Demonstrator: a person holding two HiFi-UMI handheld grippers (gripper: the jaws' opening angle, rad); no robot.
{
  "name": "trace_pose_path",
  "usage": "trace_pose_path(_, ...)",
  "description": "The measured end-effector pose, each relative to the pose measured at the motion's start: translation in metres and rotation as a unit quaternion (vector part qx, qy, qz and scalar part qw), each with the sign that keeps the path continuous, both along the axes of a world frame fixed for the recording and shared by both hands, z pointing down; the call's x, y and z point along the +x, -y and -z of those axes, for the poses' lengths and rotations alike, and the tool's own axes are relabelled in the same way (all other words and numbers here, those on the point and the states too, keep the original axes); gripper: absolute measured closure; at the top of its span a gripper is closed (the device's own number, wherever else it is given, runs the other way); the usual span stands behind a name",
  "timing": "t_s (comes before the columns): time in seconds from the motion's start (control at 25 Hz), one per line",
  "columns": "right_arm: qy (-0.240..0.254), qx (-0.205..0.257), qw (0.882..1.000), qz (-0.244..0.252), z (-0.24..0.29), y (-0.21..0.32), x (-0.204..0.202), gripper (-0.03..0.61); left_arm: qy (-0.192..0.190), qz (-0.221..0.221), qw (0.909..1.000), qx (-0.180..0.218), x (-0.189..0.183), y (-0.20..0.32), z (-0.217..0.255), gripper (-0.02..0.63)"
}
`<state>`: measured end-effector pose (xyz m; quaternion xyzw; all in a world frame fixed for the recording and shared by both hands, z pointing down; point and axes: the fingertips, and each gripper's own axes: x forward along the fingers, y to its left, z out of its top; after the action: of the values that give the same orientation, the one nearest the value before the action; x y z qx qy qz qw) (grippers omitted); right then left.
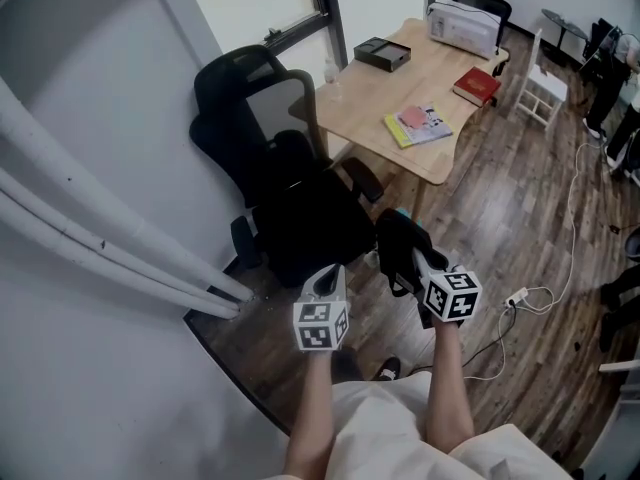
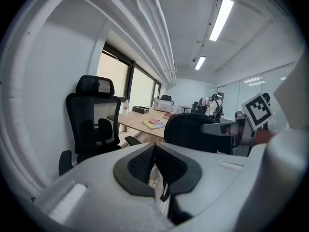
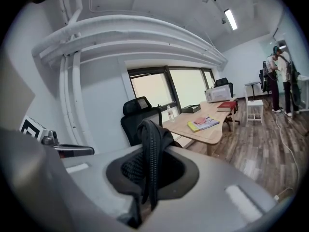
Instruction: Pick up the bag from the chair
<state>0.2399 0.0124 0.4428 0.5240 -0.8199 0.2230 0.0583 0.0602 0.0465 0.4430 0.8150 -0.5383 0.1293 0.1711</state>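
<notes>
Bag [image 1: 398,240] hangs just ahead of right tool [image 1: 422,266], whose jaws are pinched on its woven strap [image 3: 150,153]. Judged soft, limp and light; the strap is the best hold. Left tool [image 1: 327,280] is closed, empty, beside it.

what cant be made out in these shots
1. Bag, head view: it merges with the black chair beside it, so its shape is unclear.
2. Bag body, right gripper view: only the strap shows in the right tool; the rest is hidden below it.
3. Book title, head view: too small.
</notes>
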Motion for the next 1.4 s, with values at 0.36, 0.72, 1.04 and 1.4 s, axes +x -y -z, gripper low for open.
trace_pose_path(0.36, -0.005, -0.002, 1.000, -0.004, -0.019, -0.023, 0.003, 0.546, -0.009, -0.020, 0.9997, -0.005, 0.011, -0.030, -0.013, 0.607)
trace_pose_path(0.72, -0.009, 0.003, 1.000, 0.000, -0.020, -0.033, -0.011, 0.546, -0.011, -0.031, 0.9993, -0.014, 0.014, -0.044, -0.020, 0.607)
trace_pose_path(1.04, -0.024, 0.002, 1.000, 0.020, -0.022, -0.040, -0.020, 0.546, -0.024, -0.042, 0.9988, -0.001, 0.018, -0.049, -0.012, 0.607)
trace_pose_path(1.4, -0.041, -0.002, 0.999, 0.028, -0.023, -0.048, -0.021, 0.546, -0.026, -0.040, 0.9989, -0.005, 0.020, -0.056, -0.015, 0.607)
